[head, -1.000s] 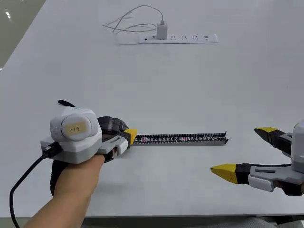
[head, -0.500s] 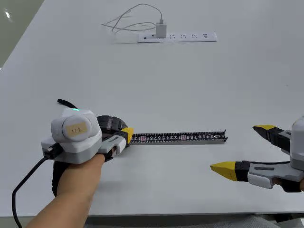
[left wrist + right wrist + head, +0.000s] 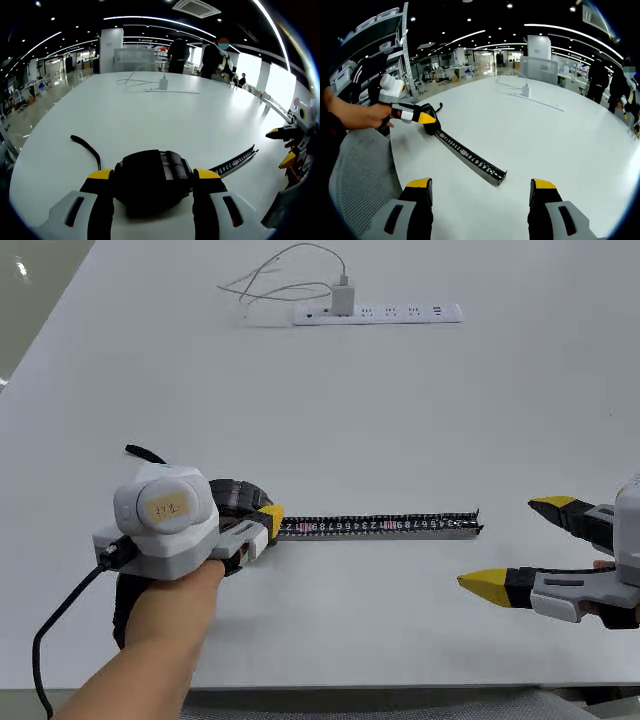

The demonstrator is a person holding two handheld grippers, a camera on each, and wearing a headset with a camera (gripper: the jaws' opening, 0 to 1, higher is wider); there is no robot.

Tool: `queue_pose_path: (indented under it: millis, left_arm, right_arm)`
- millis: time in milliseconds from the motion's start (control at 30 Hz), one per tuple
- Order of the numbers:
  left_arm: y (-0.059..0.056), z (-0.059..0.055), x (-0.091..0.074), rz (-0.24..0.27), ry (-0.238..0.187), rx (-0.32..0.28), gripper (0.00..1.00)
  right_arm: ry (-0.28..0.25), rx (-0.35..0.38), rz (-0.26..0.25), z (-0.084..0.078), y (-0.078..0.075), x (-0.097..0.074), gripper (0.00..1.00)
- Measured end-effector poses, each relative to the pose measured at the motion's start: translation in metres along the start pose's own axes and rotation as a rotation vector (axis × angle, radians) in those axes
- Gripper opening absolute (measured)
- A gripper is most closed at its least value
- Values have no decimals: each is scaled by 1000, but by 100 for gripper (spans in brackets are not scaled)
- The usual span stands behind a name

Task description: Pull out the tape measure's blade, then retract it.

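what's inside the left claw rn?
The left claw holds the black tape measure case, with the blade running out to one side across the white table. The jaws cover the case's sides; its underside is hidden.

white table (image 3: 400, 410) bears a power strip (image 3: 378, 313), a white cable (image 3: 280, 286), and a tape measure (image 3: 238, 500) with blade (image 3: 380, 526) extended.

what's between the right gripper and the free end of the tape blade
Nothing: just bare table separates the open right gripper from the blade's hooked end, as the head view and right gripper view show.
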State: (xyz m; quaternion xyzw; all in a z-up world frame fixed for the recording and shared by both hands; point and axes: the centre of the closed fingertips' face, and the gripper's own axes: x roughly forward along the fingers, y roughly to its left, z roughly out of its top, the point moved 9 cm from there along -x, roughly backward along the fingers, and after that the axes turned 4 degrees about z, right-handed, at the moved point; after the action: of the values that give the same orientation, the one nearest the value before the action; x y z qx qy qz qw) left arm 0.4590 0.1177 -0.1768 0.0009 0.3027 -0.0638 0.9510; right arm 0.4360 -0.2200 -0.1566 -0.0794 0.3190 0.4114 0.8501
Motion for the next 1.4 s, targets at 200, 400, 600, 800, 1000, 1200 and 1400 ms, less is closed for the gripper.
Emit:
queue_pose_path:
  millis: [200, 400, 600, 800, 1000, 1200, 1400]
  left_arm:
    - [0, 0, 0, -1, 0, 1, 60]
    - [0, 0, 0, 0, 2, 2, 60]
    - [0, 1, 0, 0, 4, 1, 60]
    - [1, 1, 1, 0, 3, -1, 60]
    - [1, 0, 1, 3, 2, -3, 60]
    - [2, 0, 2, 5, 2, -6, 60]
    - [2, 0, 3, 3, 1, -4, 59]
  right_arm:
    - [17, -36, 28, -1, -11, 5, 68]
    - [48, -142, 48, -2, -22, 8, 54]
    - [71, -202, 95, 0, -30, 13, 49]
    - [108, -258, 152, 0, -35, 22, 43]
    - [128, -301, 191, 0, -43, 29, 38]
    - [129, -339, 261, 0, -48, 34, 33]
    - [132, -372, 303, 1, -53, 39, 28]
